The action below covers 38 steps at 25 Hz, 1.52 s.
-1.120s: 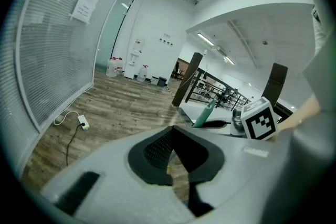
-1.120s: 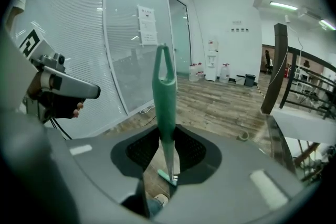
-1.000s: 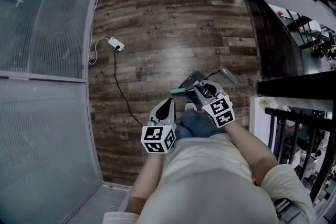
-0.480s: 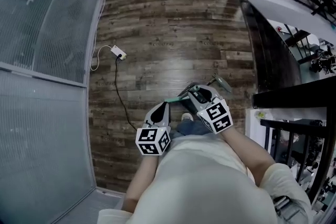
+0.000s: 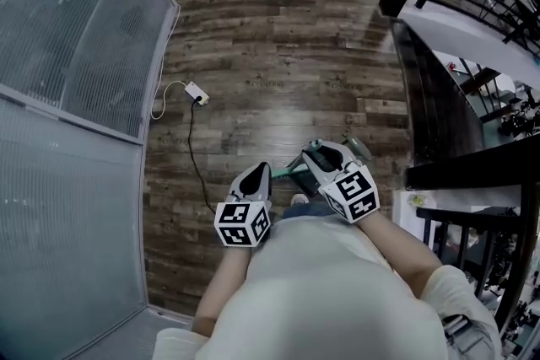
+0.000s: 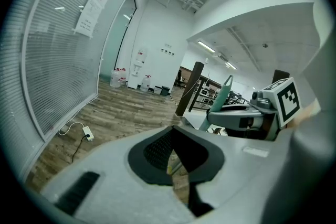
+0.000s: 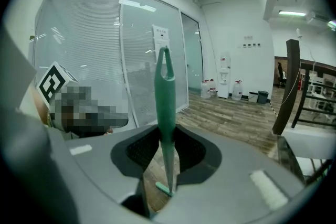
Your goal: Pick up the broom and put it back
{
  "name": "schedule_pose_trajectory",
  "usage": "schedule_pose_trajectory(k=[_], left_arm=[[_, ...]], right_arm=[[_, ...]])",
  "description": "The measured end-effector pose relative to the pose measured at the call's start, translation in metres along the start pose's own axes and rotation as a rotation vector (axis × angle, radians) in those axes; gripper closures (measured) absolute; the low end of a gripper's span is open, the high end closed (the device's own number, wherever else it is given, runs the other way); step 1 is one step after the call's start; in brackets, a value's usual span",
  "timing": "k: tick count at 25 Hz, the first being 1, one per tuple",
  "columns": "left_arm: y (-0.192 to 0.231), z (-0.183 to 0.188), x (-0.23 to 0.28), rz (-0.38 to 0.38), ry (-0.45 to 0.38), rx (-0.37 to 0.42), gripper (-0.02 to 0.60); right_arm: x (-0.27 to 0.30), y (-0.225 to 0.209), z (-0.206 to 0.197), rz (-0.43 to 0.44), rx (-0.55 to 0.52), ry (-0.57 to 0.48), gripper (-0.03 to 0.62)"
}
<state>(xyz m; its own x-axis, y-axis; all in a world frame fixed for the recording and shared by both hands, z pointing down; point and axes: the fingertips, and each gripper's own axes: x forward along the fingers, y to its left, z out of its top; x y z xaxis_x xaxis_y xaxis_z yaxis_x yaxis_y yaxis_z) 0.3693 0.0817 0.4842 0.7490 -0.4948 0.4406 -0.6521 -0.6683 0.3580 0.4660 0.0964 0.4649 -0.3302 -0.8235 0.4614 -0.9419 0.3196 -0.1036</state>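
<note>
Dark, glossy wood-plank floor (image 5: 278, 38) runs beside a ribbed frosted-glass partition (image 5: 76, 55); over it, in front of the person, the right gripper (image 5: 319, 151) is clamped narrowly on the broom (image 7: 166, 102); its slim, smooth green plastic handle stands upright, flattened looped tip pointing up; the left gripper (image 5: 260, 173) has its jaws together, with nothing between them.
</note>
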Motion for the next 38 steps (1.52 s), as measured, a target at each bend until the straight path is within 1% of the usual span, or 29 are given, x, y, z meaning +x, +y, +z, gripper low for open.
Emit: schedule_pose_trajectory(k=[7,13,18,22,31,35,38], left_arm=[[-0.001,0.013,0.002,0.014,-0.024,0.012,0.577],[-0.002,0.011,0.002,0.032,-0.033,0.002,0.577],[-0.006,0.007,0.005,0.016,-0.018,0.005,0.578],[-0.011,0.009,0.006,0.009,-0.038,0.001,0.575],[-0.007,0.008,0.006,0.049,-0.062,-0.03,0.575],[-0.006,0.008,0.001,0.065,-0.075,-0.039,0.575],[0.0,0.007,-0.004,0.092,-0.088,-0.054,0.575]], right_arm=[[-0.004,-0.003,0.015,0.016,-0.004,-0.042,0.493],[-0.006,-0.007,0.015,0.024,-0.011,-0.058,0.493],[-0.006,-0.011,0.016,0.026,-0.018,-0.06,0.493],[-0.007,-0.013,0.013,0.034,-0.02,-0.057,0.493],[-0.005,-0.015,0.013,0.068,-0.016,-0.061,0.493],[-0.001,-0.011,0.015,0.09,-0.022,-0.066,0.493],[0.003,-0.004,0.017,0.113,-0.029,-0.066,0.493]])
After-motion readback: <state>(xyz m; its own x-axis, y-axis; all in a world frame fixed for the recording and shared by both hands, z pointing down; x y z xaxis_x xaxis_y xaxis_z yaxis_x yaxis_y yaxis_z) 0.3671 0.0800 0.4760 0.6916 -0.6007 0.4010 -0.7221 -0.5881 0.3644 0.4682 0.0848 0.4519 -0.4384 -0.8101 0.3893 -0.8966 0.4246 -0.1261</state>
